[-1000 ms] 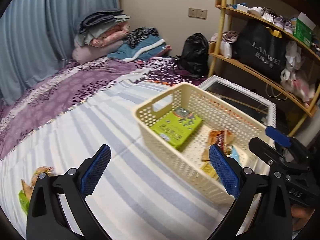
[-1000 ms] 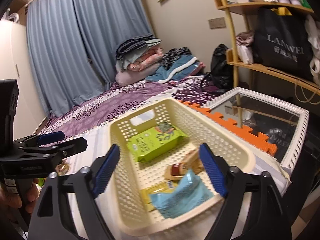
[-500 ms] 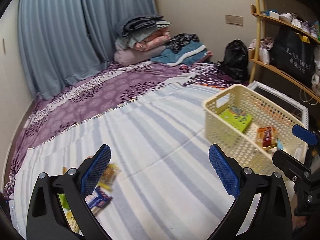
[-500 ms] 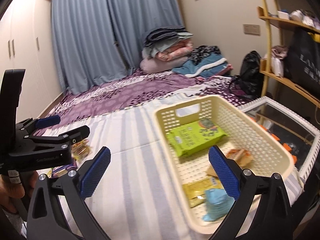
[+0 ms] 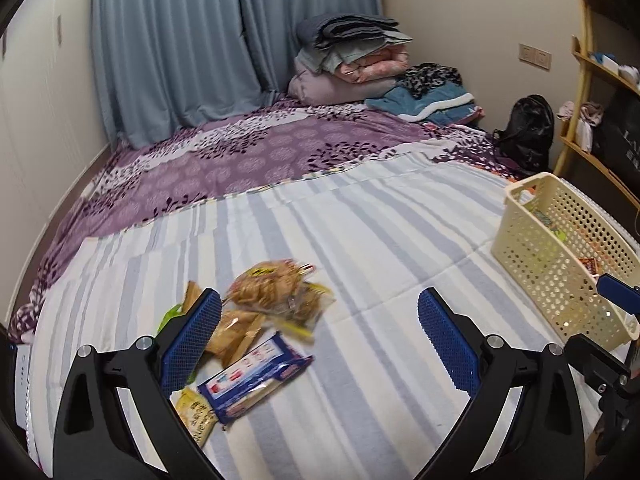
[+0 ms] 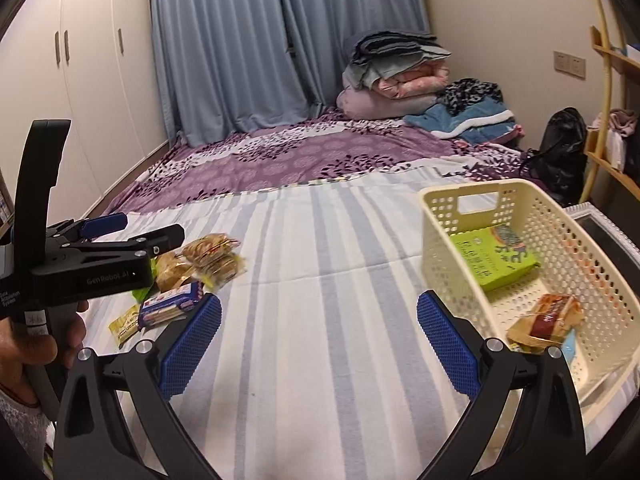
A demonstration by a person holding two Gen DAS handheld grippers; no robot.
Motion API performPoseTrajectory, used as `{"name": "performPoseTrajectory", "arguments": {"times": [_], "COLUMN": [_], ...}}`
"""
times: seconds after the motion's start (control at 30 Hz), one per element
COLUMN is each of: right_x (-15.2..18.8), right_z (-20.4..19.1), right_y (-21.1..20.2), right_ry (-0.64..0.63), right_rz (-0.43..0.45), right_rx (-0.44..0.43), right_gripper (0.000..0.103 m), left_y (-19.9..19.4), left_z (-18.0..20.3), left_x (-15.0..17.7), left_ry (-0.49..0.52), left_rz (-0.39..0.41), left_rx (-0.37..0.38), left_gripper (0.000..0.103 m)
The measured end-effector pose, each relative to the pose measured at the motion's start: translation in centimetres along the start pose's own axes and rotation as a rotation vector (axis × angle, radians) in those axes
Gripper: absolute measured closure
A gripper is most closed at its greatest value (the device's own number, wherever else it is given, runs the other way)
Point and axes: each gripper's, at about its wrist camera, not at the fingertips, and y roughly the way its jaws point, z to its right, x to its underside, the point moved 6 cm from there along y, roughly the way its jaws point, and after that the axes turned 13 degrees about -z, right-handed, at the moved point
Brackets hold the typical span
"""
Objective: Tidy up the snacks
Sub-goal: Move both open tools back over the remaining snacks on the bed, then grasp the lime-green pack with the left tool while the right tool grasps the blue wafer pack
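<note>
A pile of snack packets lies on the striped bed sheet at the left; it also shows in the right wrist view. It includes a cracker bag and a blue biscuit pack. A cream plastic basket stands at the right; in the right wrist view, the basket holds a green box and a brown packet. My left gripper is open and empty just right of the pile. My right gripper is open and empty over the sheet, left of the basket.
Folded bedding and clothes are stacked at the far end of the bed by blue curtains. A wooden shelf and a black backpack stand at the right. White wardrobes line the left wall.
Both grippers have swung left, away from the basket. The snack pile has come into the left wrist view, and the basket has slid to the right edge. Both stayed open.
</note>
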Motion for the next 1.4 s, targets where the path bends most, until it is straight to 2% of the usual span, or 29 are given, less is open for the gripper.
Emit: {"name": "performPoseTrajectory", "arguments": {"times": [0.3, 0.43, 0.6, 0.77, 1.1, 1.27, 1.4], "right_x": [0.2, 0.4, 0.6, 0.8, 1.1, 1.3, 1.7], "right_z": [-3.6, -4.6, -5.2, -5.3, -5.9, -6.6, -7.7], "right_y": [2.7, 3.9, 4.7, 5.4, 6.9, 7.8, 8.8], "right_ry": [-0.069, -0.090, -0.100, -0.104, -0.112, -0.122, -0.145], "right_rz": [-0.062, -0.089, -0.111, -0.135, -0.171, -0.189, -0.206], "right_rx": [-0.051, -0.062, -0.072, -0.075, -0.078, -0.086, -0.098], "right_gripper": [0.005, 0.005, 0.005, 0.005, 0.005, 0.005, 0.005], "left_y": [2.6, 4.1, 6.7, 8.7, 11.6, 13.0, 13.3], "left_z": [-8.5, -11.2, -14.0, -15.4, -16.5, -17.0, -17.2], "left_x": [2.0, 3.0, 4.3, 5.2, 5.6, 5.4, 5.1], "left_ry": [-0.120, -0.156, -0.183, -0.216, -0.205, -0.209, -0.198], "left_rz": [-0.070, -0.107, -0.157, -0.185, -0.196, -0.213, -0.198], "left_rx": [-0.022, -0.047, -0.031, 0.025, 0.034, 0.055, 0.059], "left_gripper": [0.003, 0.003, 0.003, 0.003, 0.004, 0.024, 0.028]}}
